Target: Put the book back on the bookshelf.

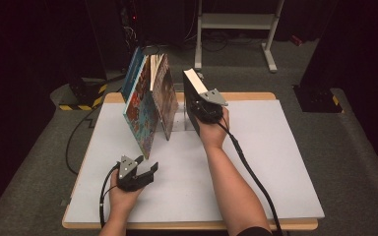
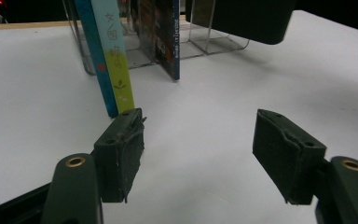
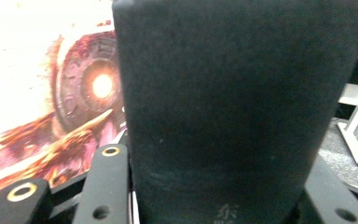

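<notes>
On the table at about 12 o'clock, right gripper clamps the black book upright beside the leaning books; right gripper view adds its spine filling the jaws. At 7 o'clock, left gripper gapes empty; its view shows the clear rack

The leaning books and the clear rack block the far-left middle of the tabletop. The black book stands just to their right, leaving a narrow gap between. Near and right of these, the tabletop lies open for passing.
</notes>
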`<state>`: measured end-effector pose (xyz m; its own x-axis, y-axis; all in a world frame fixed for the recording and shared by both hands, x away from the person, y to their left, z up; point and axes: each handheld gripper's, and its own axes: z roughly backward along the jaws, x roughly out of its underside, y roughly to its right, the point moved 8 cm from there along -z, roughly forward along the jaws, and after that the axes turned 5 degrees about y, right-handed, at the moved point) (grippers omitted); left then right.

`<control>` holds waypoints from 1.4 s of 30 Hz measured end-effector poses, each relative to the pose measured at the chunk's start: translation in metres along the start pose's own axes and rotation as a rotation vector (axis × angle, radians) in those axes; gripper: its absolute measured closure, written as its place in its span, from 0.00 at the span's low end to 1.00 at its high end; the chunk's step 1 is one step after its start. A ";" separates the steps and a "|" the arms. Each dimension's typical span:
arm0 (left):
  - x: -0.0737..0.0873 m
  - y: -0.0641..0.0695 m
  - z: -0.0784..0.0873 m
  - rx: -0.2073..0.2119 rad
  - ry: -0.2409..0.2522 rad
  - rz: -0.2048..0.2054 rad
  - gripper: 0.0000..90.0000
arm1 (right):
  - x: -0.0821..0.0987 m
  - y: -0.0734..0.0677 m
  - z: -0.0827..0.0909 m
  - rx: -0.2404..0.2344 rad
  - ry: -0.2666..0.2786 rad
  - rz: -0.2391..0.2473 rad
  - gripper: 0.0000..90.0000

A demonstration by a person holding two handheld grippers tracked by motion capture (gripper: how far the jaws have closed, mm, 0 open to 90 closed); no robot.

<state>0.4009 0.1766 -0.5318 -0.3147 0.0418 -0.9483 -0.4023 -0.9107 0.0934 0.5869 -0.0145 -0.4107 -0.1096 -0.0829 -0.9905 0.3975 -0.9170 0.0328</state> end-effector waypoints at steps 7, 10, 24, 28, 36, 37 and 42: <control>-0.001 0.001 0.001 0.005 0.002 0.003 0.37 | 0.004 0.002 -0.020 0.028 -0.002 0.011 0.60; -0.001 -0.001 0.002 0.003 0.007 -0.009 0.38 | 0.007 0.004 -0.026 0.033 -0.008 0.001 0.60; -0.002 0.002 0.002 0.002 0.005 -0.020 0.38 | 0.024 0.002 -0.024 0.043 -0.002 -0.022 0.57; -0.001 0.003 0.002 0.000 0.003 -0.026 0.38 | 0.021 0.003 -0.019 -0.010 -0.028 -0.066 0.49; 0.001 0.005 0.000 0.002 -0.009 -0.038 0.38 | 0.038 0.004 0.025 -0.091 -0.076 -0.048 0.48; 0.002 0.007 0.000 0.002 -0.016 -0.051 0.38 | 0.040 0.005 0.028 -0.099 -0.076 -0.048 0.50; 0.004 0.008 -0.001 0.006 -0.023 -0.063 0.38 | 0.045 0.008 0.035 -0.115 -0.082 -0.052 0.56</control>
<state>0.3976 0.1685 -0.5349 -0.3081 0.1081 -0.9452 -0.4273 -0.9034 0.0359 0.5528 -0.0392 -0.4500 -0.2046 -0.0723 -0.9762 0.4906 -0.8705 -0.0383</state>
